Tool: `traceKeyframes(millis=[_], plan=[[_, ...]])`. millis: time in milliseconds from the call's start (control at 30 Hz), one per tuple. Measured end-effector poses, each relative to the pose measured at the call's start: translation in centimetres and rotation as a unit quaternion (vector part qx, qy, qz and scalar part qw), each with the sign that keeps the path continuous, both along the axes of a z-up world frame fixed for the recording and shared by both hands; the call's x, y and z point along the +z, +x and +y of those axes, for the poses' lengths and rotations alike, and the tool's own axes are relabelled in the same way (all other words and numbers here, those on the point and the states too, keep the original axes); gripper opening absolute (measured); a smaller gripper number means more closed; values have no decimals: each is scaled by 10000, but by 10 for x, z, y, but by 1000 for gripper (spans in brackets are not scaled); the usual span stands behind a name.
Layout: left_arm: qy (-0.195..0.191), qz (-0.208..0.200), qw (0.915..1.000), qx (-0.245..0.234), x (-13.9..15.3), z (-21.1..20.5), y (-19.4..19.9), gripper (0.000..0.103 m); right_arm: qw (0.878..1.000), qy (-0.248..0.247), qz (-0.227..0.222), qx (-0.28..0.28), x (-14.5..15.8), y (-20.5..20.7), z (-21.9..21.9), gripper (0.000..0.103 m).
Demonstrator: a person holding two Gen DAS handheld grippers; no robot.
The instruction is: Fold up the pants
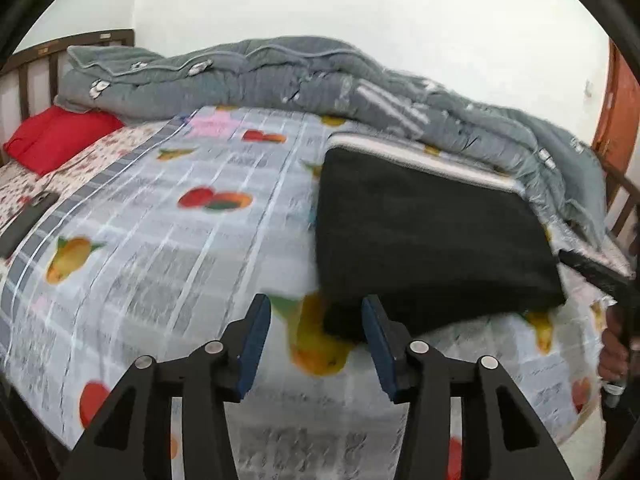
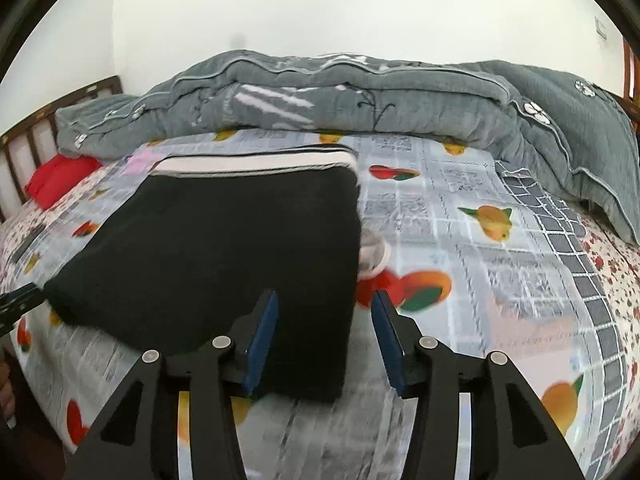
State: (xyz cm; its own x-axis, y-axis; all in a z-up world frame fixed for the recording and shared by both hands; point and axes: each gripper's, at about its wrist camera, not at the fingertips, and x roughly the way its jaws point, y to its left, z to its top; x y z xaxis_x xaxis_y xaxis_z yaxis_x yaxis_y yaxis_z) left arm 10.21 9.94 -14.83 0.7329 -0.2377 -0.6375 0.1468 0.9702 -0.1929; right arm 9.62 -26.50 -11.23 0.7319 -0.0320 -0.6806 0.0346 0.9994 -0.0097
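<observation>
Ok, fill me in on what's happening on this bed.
A person with a gripper in each hand is folding black pants on the bed. The pants lie folded into a neat rectangle, white waistband at the far end. The left gripper and the right gripper are both open and empty, hovering at the pants' near edge.

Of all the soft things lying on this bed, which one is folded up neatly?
The black pants near the bed's front edge, folded into a flat rectangle with a white waistband. The grey quilt lies heaped along the wall; the red pillow is not folded.
</observation>
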Motion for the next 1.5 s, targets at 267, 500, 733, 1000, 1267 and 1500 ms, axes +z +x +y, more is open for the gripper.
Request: traceKeyframes(millis=[267, 500, 733, 1000, 1267, 1500], plan=[[-296, 684, 9970, -204, -8, -21, 82, 51, 9988, 261, 411, -22, -16, 47, -12, 58], [-417, 983, 9941, -201, -26, -36, 134, 51, 9985, 378, 315, 228, -17, 75, -9, 57], [-377, 965, 9945, -177, -26, -46, 172, 51, 9985, 365, 410, -6, -19, 122, -6, 57], [-400, 921, 9949, 1, -28, -39, 136, 51, 9989, 146, 442, -78, -12, 100, 3, 57], [-342, 873, 9955, 152, -17, -34, 63, 51, 9982, 96, 590, -96, -18, 33, 1, 57], [-318, 645, 9973, 169, 14, -39, 3, 51, 9987, -136, 465, -166, 8, -28, -1, 55]])
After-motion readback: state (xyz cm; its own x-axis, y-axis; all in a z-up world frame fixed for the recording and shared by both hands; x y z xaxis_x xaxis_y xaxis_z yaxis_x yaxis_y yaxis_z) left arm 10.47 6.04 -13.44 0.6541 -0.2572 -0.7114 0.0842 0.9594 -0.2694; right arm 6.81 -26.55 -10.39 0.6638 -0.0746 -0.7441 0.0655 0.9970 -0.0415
